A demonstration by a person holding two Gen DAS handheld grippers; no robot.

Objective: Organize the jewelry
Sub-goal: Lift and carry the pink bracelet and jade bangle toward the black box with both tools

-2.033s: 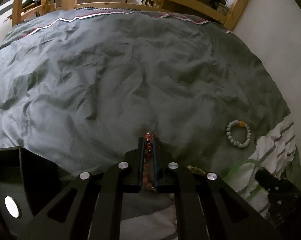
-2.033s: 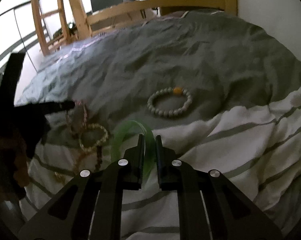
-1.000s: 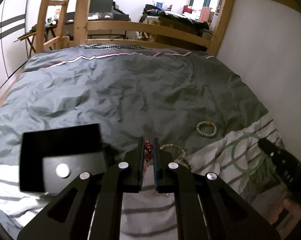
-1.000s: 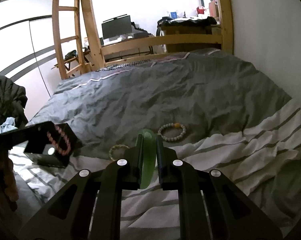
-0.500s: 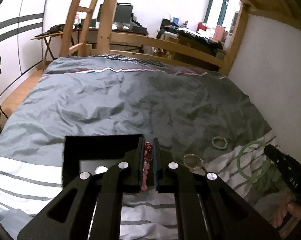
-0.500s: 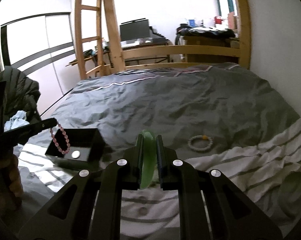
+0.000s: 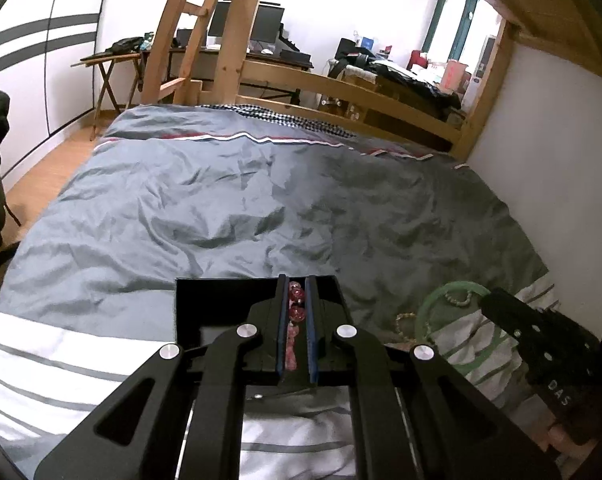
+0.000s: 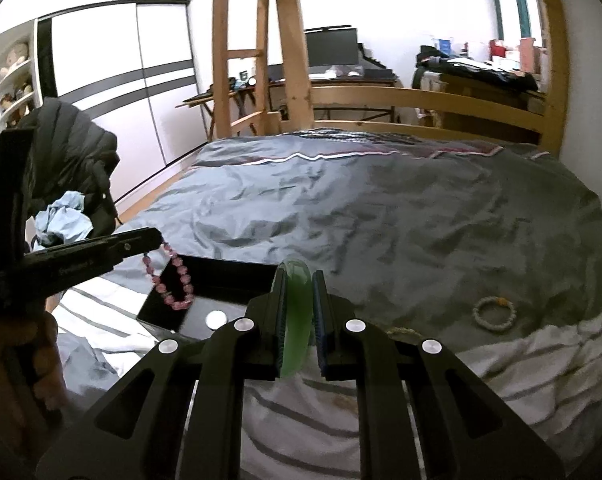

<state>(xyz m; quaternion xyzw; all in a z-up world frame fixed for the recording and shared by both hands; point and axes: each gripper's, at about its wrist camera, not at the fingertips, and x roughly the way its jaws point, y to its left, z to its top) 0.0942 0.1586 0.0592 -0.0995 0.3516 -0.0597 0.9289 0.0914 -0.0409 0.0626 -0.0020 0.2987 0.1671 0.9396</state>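
The left gripper [image 7: 293,292] has its jaws pinched on a strand of translucent pink round beads [image 7: 294,312], a bracelet whose loop, in the right wrist view, hangs from the fingertips [image 8: 153,238] over the near left corner of an open black square box [image 8: 221,280]; the box sits on the rumpled grey duvet [image 7: 241,200] near the white striped part of the bedding [image 7: 61,364], and a small pale round disc [image 8: 216,319] lies on its dark floor; the right gripper [image 8: 299,312] has its jaws pressed on a translucent green bangle [image 8: 297,312] held edge-on between the pads, above the box's right side; in the left wrist view the same bangle shows as a full ring at the tip of the right gripper, off to the right of the box; a pale beaded bracelet with one orange bead [image 8: 494,312] lies flat on the duvet, well apart to the right; between it and the box lies what seems to be another small beaded bracelet [image 7: 405,322], too blurred to describe; the wooden bed frame [image 8: 421,98] stands behind.
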